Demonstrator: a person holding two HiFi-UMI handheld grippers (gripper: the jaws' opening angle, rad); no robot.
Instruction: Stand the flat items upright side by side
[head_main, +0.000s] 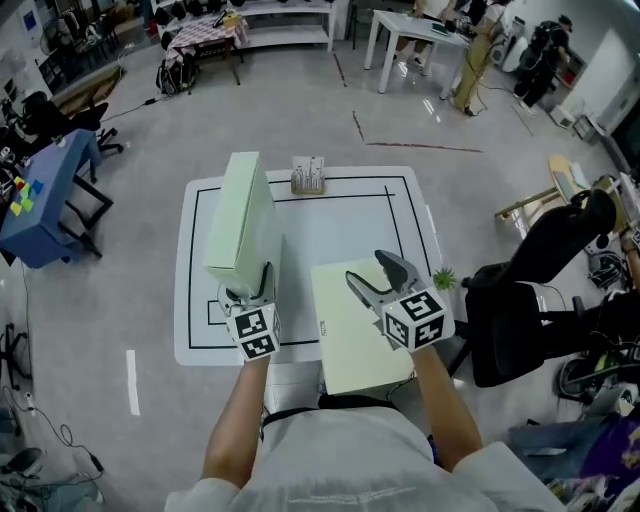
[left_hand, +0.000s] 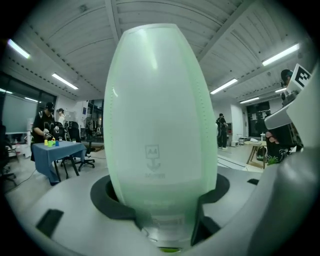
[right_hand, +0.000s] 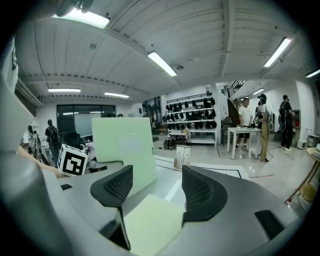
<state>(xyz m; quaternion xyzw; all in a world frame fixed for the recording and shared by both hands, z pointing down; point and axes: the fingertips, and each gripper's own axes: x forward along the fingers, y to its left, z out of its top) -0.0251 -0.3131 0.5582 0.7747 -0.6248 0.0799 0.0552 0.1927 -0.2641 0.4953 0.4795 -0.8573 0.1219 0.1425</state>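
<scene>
Surface: a white table (head_main: 340, 230), marked with a black rectangular outline and set on a grey floor (head_main: 130, 260) in a large workroom lit by ceiling strips. A small rack (head_main: 308, 175) is placed at the table's far edge. A blue table (head_main: 45, 195) is seen at the left, a black chair (head_main: 540, 270) at the right, and white tables (head_main: 420, 35) at the far side. Items: two pale green, flat, plain-faced boxes. The upright box (head_main: 240, 215) is stood on its long edge on the table's left part, its near end clamped between the jaws of the left gripper (head_main: 247, 285). The flat box (head_main: 355, 340) is laid face up at the table's near edge, partly overhanging it. The right gripper (head_main: 364, 264) is held just above the flat box with its jaws spread and nothing grasped.
</scene>
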